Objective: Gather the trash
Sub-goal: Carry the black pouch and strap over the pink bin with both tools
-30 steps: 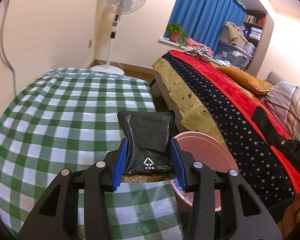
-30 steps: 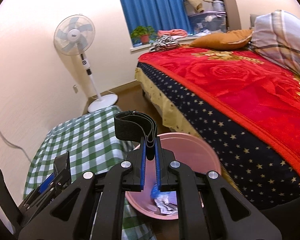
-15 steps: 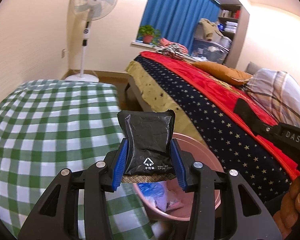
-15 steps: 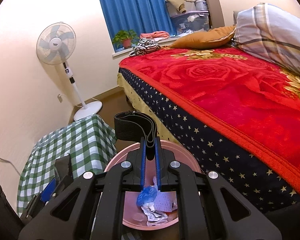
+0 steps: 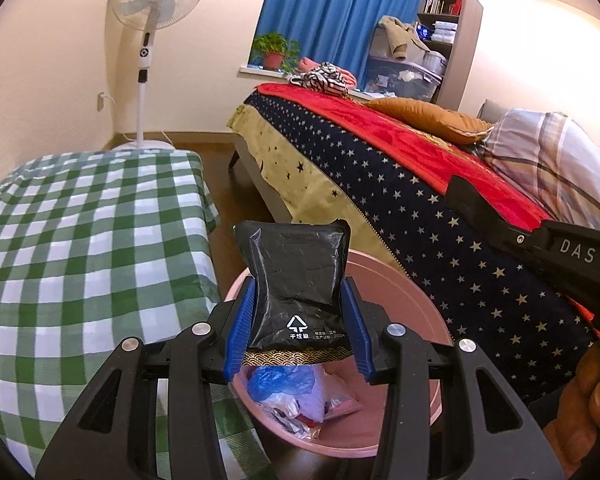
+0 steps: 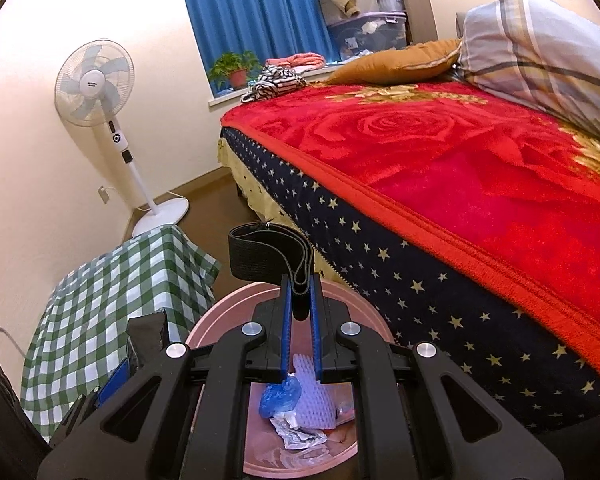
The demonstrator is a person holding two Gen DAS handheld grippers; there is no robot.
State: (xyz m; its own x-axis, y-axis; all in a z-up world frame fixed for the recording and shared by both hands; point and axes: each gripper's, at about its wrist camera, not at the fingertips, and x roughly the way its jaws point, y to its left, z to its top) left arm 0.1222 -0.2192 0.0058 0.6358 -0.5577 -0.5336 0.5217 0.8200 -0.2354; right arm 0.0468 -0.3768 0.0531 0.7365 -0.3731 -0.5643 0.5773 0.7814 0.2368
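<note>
My left gripper (image 5: 299, 292) is shut on a black snack packet (image 5: 296, 276) with a white recycling mark, held upright over the pink bin (image 5: 400, 292). My right gripper (image 6: 300, 284) is shut on a black elastic band (image 6: 260, 254) whose loop sticks up past the fingertips, also above the pink bin (image 6: 220, 320). The bin stands on the floor between the checked table and the bed and holds a blue plastic bag (image 5: 280, 378), white foam netting (image 6: 314, 406) and crumpled wrappers. In the right wrist view the left gripper (image 6: 140, 344) with its packet shows at the lower left.
A table with a green-and-white checked cloth (image 5: 80, 240) lies to the left of the bin. A bed with a red rose blanket (image 6: 460, 152) and starred navy side fills the right. A standing fan (image 5: 148, 20) is by the far wall. A person's fingers (image 5: 592, 388) show at lower right.
Both grippers have swung right, away from the table and lower, so the bin's inside and its trash now show beneath them. Both grips are unchanged.
</note>
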